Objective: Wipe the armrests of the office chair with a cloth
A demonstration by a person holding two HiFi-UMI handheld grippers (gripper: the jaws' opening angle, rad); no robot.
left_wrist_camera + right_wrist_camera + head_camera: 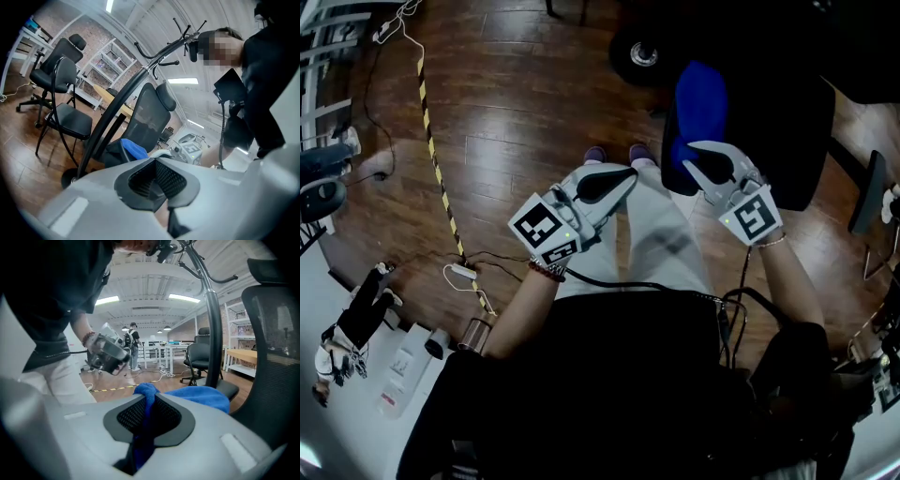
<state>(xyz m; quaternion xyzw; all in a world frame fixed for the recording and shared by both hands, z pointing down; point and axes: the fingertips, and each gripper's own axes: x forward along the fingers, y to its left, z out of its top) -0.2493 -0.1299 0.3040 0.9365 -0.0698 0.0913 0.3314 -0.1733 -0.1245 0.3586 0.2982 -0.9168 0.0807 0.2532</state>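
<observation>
The cloth (698, 103) is a vivid blue, soft and nubby like terry towelling, bunched into a thick fold. It sits at about one o'clock in the head view, against the dark bulk of the office chair (797, 122). The right gripper (686, 153) has its jaws clamped on one pinched edge of it. In the right gripper view the blue pile (201, 397) is squeezed between the ribbed black pads and billows out beyond them. Whether it touches the chair I cannot tell.

The chair has a black mesh back (272, 357) and a curved headrest. The left gripper (630, 176), smooth white plastic with dark pads, has its jaws closed on nothing, over the person's pale trousers (661, 234) near the centre.

At ten o'clock a yellow-and-black striped tape (431, 141) runs across the glossy wooden floor (516, 103). A black folding chair (65, 108) stands at nine o'clock in the left gripper view.
</observation>
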